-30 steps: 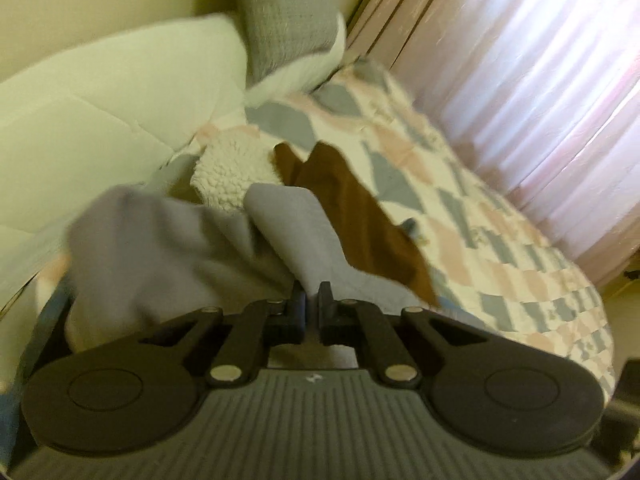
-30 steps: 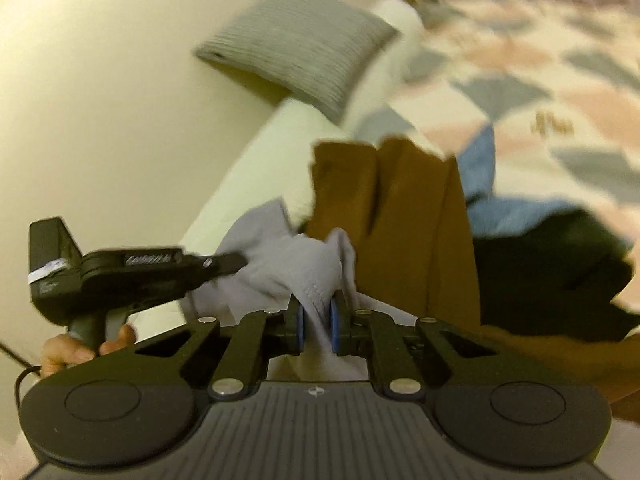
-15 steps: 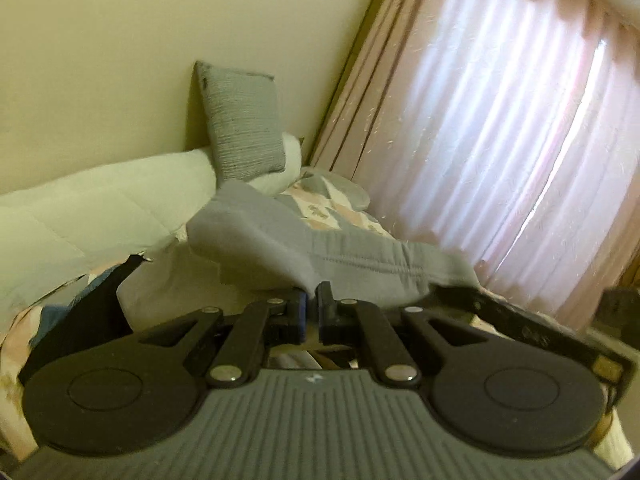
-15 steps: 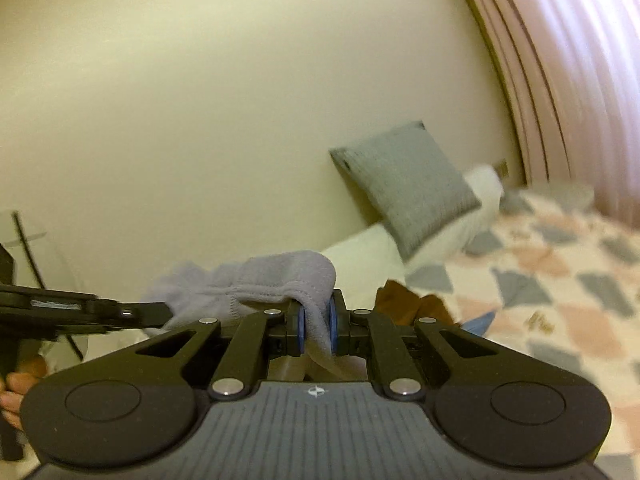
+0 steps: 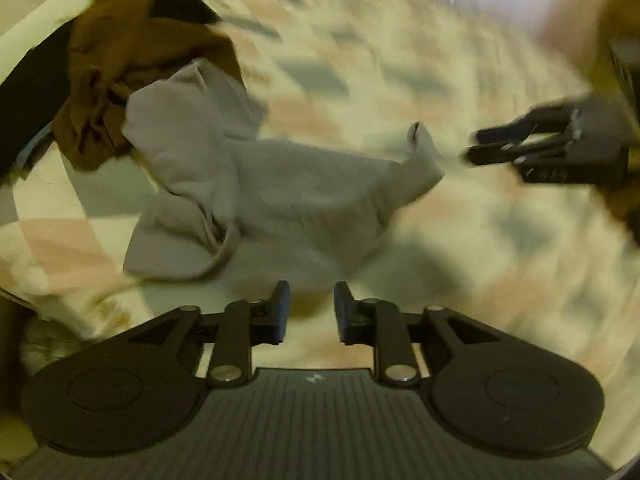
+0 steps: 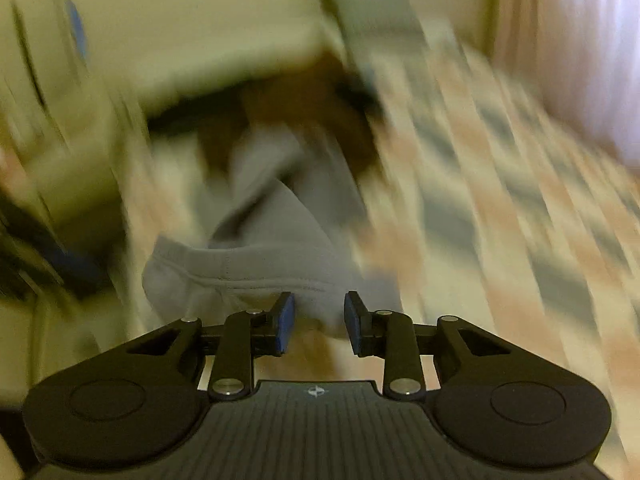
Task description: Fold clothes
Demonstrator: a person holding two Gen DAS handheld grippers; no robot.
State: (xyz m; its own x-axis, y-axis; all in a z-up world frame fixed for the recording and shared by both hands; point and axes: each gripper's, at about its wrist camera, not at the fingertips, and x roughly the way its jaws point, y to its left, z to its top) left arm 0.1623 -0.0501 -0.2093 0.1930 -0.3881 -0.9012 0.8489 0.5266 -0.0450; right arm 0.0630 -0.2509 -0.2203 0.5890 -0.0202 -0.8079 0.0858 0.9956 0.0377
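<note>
Your left gripper is open, its jaws spread with nothing between them, hanging just above the near edge of the grey garment. That garment lies crumpled on the bed's patterned quilt, its far-left end touching a brown garment, beside which lies a dark piece of clothing. Your right gripper is open too, blue pads apart, with the grey garment's seamed hem just beyond the fingertips; whether cloth touches a pad is lost in the blur. From the left wrist camera, your right gripper sits just off the grey garment's raised right corner, apart from it. Both views are smeared with motion.
</note>
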